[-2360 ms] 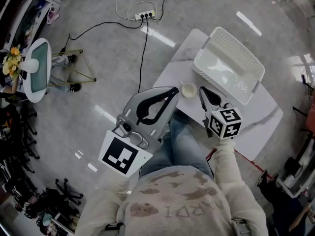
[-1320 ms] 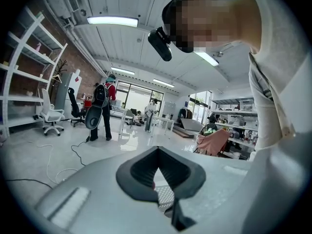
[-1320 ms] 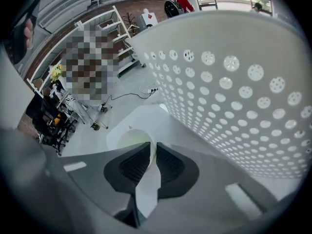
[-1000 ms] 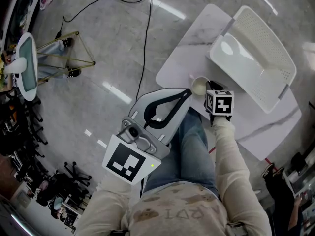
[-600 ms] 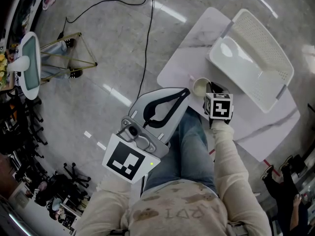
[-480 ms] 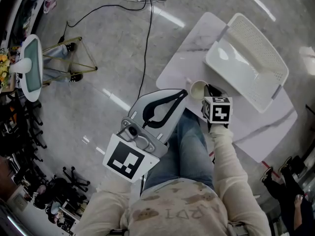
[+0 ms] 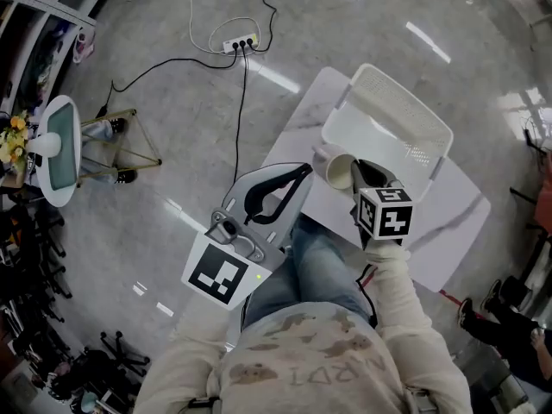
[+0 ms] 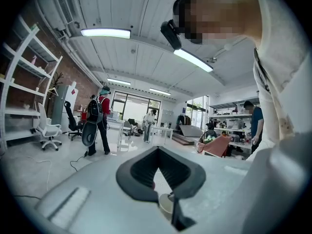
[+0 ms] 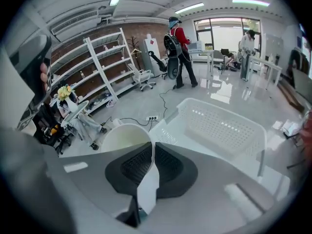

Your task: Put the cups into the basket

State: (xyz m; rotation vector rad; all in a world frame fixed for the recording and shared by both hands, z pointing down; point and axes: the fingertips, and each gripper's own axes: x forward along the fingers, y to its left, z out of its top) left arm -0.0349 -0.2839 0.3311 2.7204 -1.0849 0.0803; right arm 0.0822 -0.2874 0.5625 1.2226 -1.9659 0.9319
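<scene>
Right tool (image 9: 150,152) tight on cup (image 9: 122,136) wall

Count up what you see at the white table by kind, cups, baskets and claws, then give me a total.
cup: 1
basket: 1
claws: 2, left claw and right claw
Total: 4
</scene>
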